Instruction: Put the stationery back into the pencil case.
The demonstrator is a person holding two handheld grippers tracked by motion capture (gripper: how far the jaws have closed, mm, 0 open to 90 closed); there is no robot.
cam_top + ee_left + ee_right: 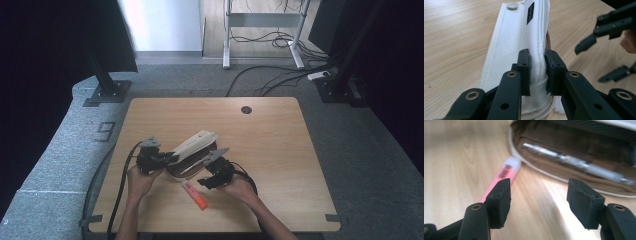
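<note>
The white flap of the pencil case (519, 47) is pinched by the left gripper (537, 72) and held up, while the right gripper (539, 197) is held apart, nothing between its jaws. The pink highlighter (502, 176) is seen just beside the open case on the table (280, 150). If the pinch slackens, the flap could drop shut over the pocket.

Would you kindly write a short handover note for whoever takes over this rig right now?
Left claw: shut on the flap of the white pencil case, holding it open.
Right claw: open, nothing between its pads, near the case's mouth.
Things: a silver pen lies inside the case's brown lining; the orange highlighter lies on the table beside the case.
Left, probably: load the highlighter, then close the case.
</note>
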